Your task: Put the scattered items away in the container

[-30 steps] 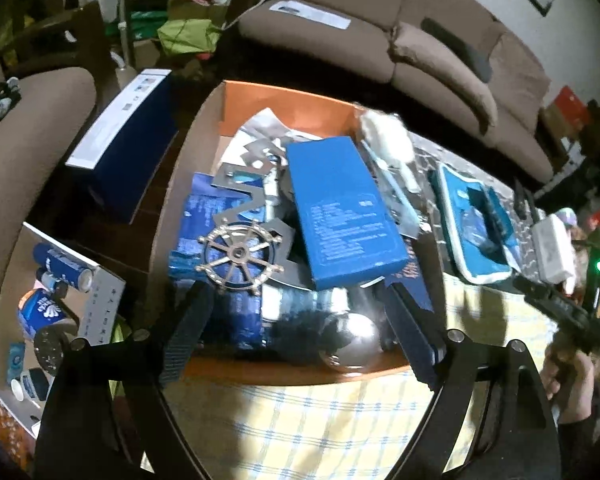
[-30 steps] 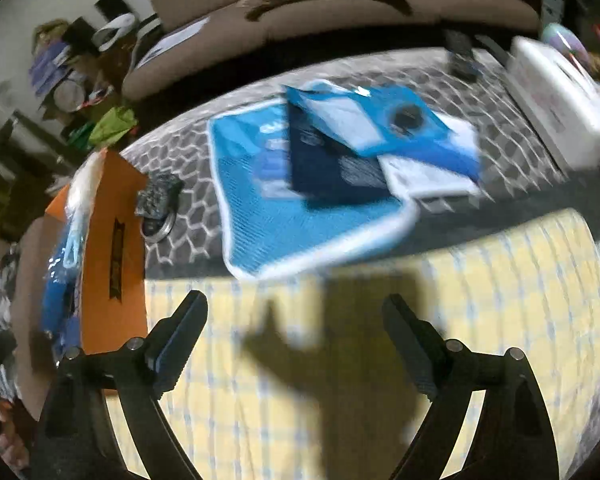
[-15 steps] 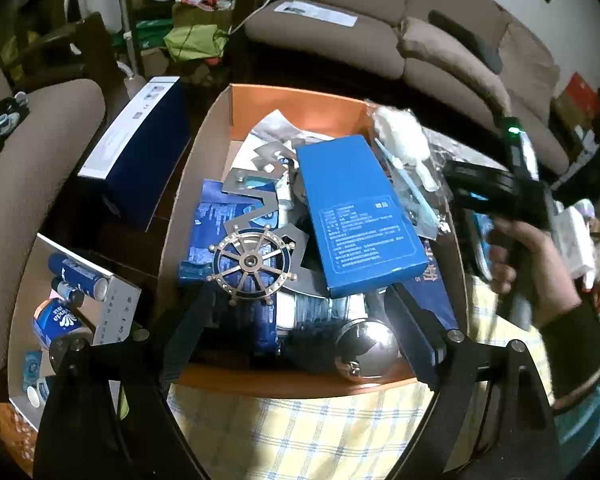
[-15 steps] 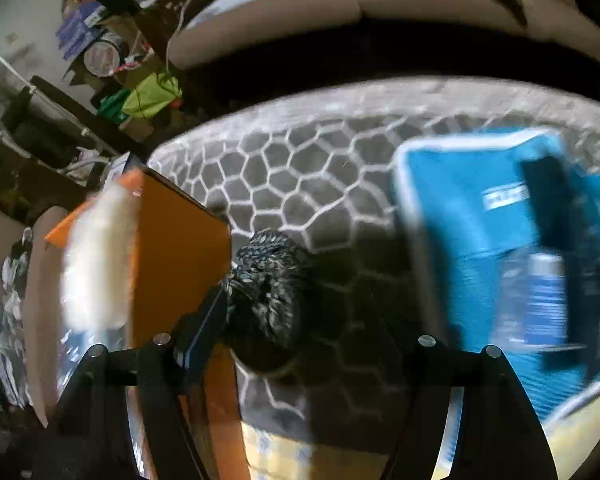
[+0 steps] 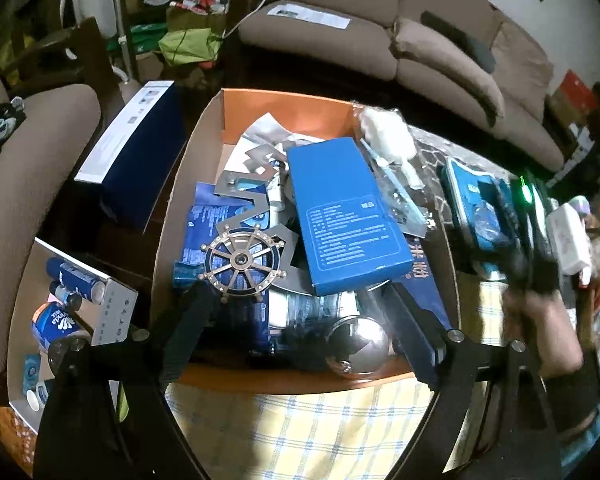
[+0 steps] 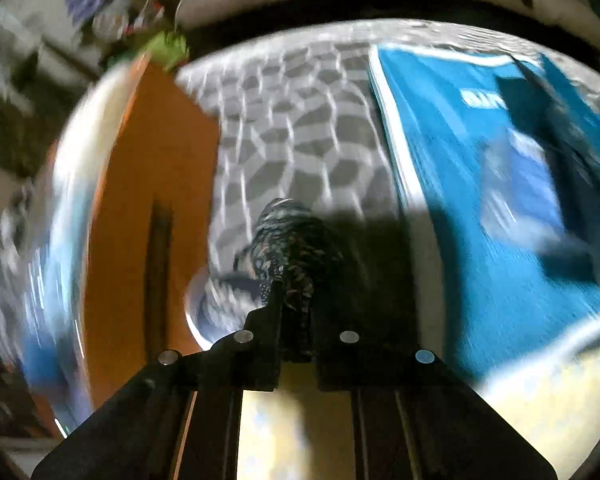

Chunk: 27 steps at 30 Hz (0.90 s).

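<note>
Both grippers are matte black with round silver screws — the right hand (image 5: 540, 332) wears a dark sleeve.

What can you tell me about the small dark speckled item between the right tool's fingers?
The dark speckled item is a small lumpy bundle, blackish with pale flecks, seemingly woven or braided. It lies on the grey honeycomb-patterned mat, just right of the orange box. The right tool is closing on its near end. Blur hides finer detail.
</note>
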Motion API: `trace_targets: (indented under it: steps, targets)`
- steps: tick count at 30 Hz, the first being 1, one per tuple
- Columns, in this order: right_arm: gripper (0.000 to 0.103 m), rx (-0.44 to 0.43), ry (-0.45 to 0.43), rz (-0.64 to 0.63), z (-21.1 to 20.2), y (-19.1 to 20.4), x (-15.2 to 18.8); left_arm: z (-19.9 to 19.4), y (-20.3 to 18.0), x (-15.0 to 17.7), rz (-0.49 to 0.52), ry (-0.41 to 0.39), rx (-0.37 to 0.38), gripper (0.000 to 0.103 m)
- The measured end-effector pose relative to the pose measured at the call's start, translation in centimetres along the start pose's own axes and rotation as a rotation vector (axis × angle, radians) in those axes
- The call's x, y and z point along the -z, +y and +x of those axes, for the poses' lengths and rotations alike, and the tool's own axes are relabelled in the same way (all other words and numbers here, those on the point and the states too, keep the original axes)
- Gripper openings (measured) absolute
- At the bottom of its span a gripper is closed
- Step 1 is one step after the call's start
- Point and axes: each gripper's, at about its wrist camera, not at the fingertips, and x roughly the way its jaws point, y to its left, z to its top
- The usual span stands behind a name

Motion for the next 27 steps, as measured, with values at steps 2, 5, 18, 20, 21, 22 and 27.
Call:
trace_targets:
  steps: [2,5,18,20,21,22,27]
  targets:
    - [0.009,0.02,0.039,-0.041,-1.1,0.0,3.9,-0.1,-0.1,0.0,0.0,-0.002,0.004,0.086]
    - [0.009,0.013,0.114,-0.073,-2.7,-0.4,10.2,-0.3,-0.3,0.0,0.0,0.0,0.022,0.086]
    - [0.01,0.111,0.032,-0.122,-7.1,-0.9,10.9,-1.2,-0.8,0.9,0.023,-0.014,0.022,0.086]
    - [0.014,0.108,0.083,-0.155,-6.0,-0.3,11.3,-1.1,-0.7,0.8,0.019,-0.011,0.024,0.086]
    - [0.021,0.116,0.122,-0.176,-5.3,0.0,11.9,-1.1,-0.7,0.7,0.018,-0.009,0.025,0.086]
    - [0.025,0.131,0.15,-0.19,-4.7,0.3,12.5,-1.1,-0.7,0.6,0.019,-0.009,0.027,0.086]
    - [0.073,0.283,0.052,-0.348,-5.8,2.1,13.1,-1.2,-0.3,0.3,0.001,-0.01,0.039,0.086]
